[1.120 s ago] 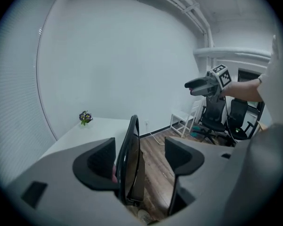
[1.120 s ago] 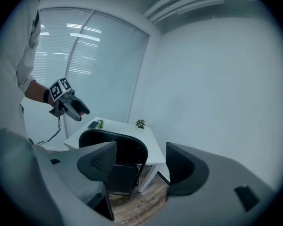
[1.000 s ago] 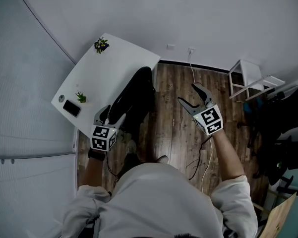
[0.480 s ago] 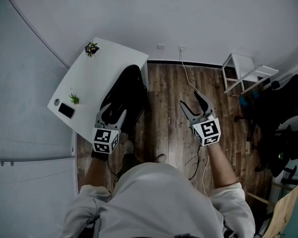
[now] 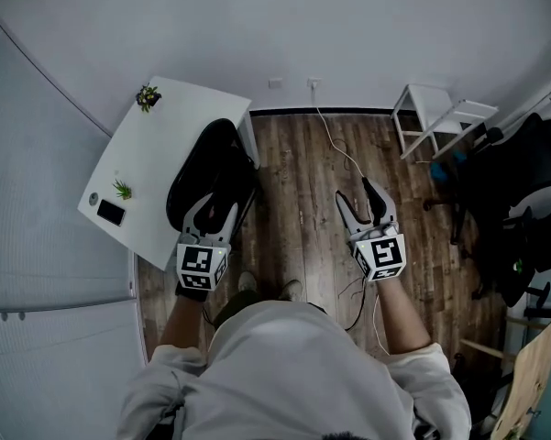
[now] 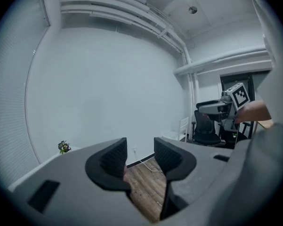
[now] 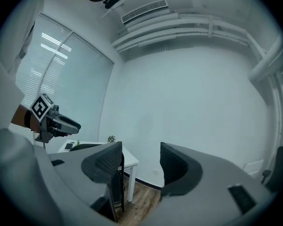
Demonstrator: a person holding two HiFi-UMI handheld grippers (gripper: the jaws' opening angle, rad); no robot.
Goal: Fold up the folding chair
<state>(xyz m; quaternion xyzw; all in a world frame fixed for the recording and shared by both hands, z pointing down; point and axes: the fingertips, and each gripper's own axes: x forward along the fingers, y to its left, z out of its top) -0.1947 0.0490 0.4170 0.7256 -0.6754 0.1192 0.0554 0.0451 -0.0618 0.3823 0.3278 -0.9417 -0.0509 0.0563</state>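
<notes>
— Two grippers in view; is either one holding anything?

— Neither. The left gripper (image 5: 214, 211) has its jaws about half apart and closing. Between its ribbed black pads (image 6: 114, 157) there are only brown floor planks and the pale wall. The right gripper (image 5: 358, 198) stands a little wider and is closing too, with just bare wall in its gap.

— And the folding chair?

— The folding chair (image 5: 206, 168) is at the far left of the wooden floor (image 5: 293, 172), pressed against the right edge of the white table (image 5: 170, 136). It is matte black with a rounded, oval outline. In the right gripper view it shows as a thin dark upright edge. The left gripper's tips hang over its near end in the head view, but I cannot tell whether it is opened out or folded flat.

— What is on the table?

— Two small green plants, one at the far corner (image 5: 148, 95) and one nearer (image 5: 122, 189), with a flat dark phone (image 5: 111, 213) beside the nearer one. The top is smooth and rectangular.

— Anything on the right side?

— A thin white cable (image 5: 335, 149) snakes across the planks, a white slatted frame (image 5: 431, 122) stands by the far wall, and black office chairs (image 5: 523, 181) crowd the right edge.
</notes>
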